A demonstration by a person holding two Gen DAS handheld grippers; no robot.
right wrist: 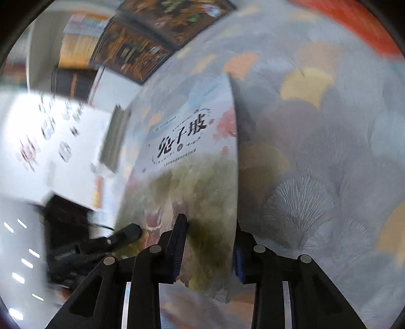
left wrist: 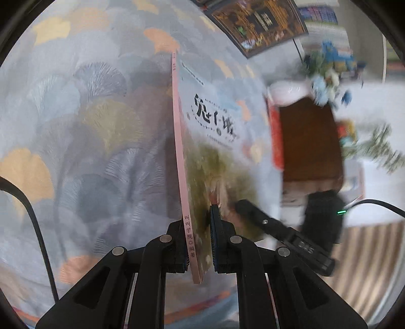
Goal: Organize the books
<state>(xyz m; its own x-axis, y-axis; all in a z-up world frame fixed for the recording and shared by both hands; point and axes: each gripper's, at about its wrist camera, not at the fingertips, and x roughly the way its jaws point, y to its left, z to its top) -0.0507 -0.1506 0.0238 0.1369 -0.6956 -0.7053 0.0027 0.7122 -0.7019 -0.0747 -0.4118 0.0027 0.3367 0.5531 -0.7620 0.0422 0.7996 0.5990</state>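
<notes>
A thin book (left wrist: 217,151) with a pink spine and a pale cover with black title characters stands on edge above a leaf-patterned bedspread (left wrist: 88,126). My left gripper (left wrist: 198,217) is shut on its lower end at the spine. One finger (left wrist: 255,215) of the right gripper lies against the cover from the right. In the right wrist view the same book (right wrist: 192,182) runs between the fingers of my right gripper (right wrist: 210,225). One of them is in front of the cover and the other behind the far edge, with a gap wider than the book. A left gripper finger (right wrist: 126,232) shows at lower left.
Two dark-covered books (left wrist: 260,22) (right wrist: 141,43) lie at the bedspread's far edge. A red book (left wrist: 276,141) and a brown blurred object (left wrist: 308,141) sit right of the held book. A bookshelf (left wrist: 319,14) stands behind. The bedspread (right wrist: 316,164) spreads out to the right.
</notes>
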